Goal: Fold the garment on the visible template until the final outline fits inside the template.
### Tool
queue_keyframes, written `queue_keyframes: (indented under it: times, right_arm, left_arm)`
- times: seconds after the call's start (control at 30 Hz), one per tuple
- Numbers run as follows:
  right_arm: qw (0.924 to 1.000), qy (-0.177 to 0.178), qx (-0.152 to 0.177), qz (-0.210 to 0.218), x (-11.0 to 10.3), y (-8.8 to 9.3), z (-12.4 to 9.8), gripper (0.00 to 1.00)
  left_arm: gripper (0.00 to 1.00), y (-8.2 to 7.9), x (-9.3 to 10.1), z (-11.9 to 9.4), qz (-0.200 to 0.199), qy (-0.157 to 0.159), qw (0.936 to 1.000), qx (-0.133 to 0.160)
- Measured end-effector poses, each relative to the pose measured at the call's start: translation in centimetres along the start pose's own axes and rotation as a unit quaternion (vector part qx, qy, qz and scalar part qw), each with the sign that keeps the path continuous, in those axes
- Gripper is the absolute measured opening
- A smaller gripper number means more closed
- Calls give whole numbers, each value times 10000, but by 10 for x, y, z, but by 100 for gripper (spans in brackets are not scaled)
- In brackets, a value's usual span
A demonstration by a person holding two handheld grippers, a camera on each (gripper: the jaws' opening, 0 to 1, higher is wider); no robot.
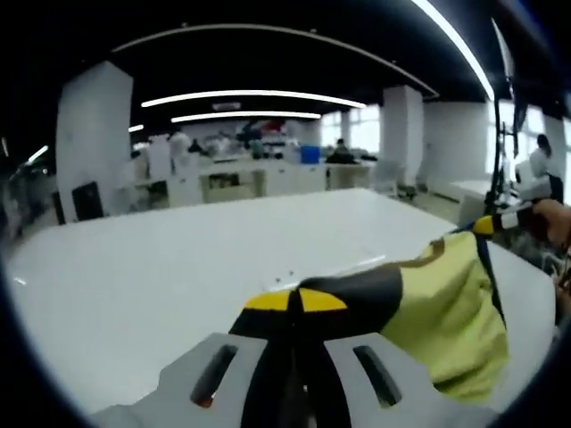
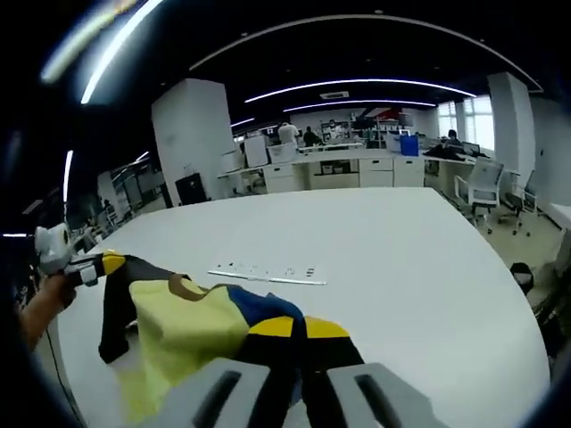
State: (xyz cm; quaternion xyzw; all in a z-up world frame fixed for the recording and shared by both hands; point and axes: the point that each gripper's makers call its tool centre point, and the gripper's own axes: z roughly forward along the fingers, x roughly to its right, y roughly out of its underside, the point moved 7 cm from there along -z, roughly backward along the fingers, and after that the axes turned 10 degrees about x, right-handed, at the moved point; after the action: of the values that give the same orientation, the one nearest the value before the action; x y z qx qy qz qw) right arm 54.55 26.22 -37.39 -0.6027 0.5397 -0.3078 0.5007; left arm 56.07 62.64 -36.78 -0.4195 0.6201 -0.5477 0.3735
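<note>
Left gripper view: my left gripper (image 1: pixel 295 334) rises from the bottom edge, its two grey jaws pressed together on a black-and-yellow edge of the garment (image 1: pixel 437 308). From the jaws the cloth runs right as a pale yellow-green panel with dark trim and hangs slack between the two tools, above the white table (image 1: pixel 161 267). At the far right my right gripper (image 1: pixel 510 220) pinches a yellow-and-black corner of the same cloth, with my hand (image 1: pixel 555 223) behind it.

Right gripper view: my right gripper (image 2: pixel 299 366) likewise has its jaws clenched on a black-and-yellow portion of the garment (image 2: pixel 183 325). Here a blue patch lies just beside the yellow one, and the pale yellow panel with a black border stretches away to the left. At the left edge my left gripper (image 2: pixel 89 267) holds the other yellow-and-black corner, my hand (image 2: pixel 40 308) behind it. The lower part of the cloth droops towards the table (image 2: pixel 401 267); whether it touches the surface I cannot tell.

On the table beyond the garment, a thin strip with small dark marks (image 2: pixel 268 275) lies flat, apart from the cloth.

Background: an open office with white desks (image 2: pixel 357 169), a white pillar (image 2: pixel 192 134), office chairs (image 2: pixel 482 192) at the right, long ceiling lights (image 1: pixel 250 96), and people standing at the far desks.
</note>
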Motion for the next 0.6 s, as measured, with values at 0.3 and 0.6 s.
queue_keyframes:
  times: [0.3, 0.6]
  right_arm:
    - [9957, 259, -559, 688, 29, 42, 59, 0]
    - [9930, 312, -995, 561, 35, 73, 84, 0]
  left_arm:
    - [0, 44, -13, 44, -145, -71, 9981, -590]
    - [0, 88, -22, 72, -137, -157, 9902, -1384]
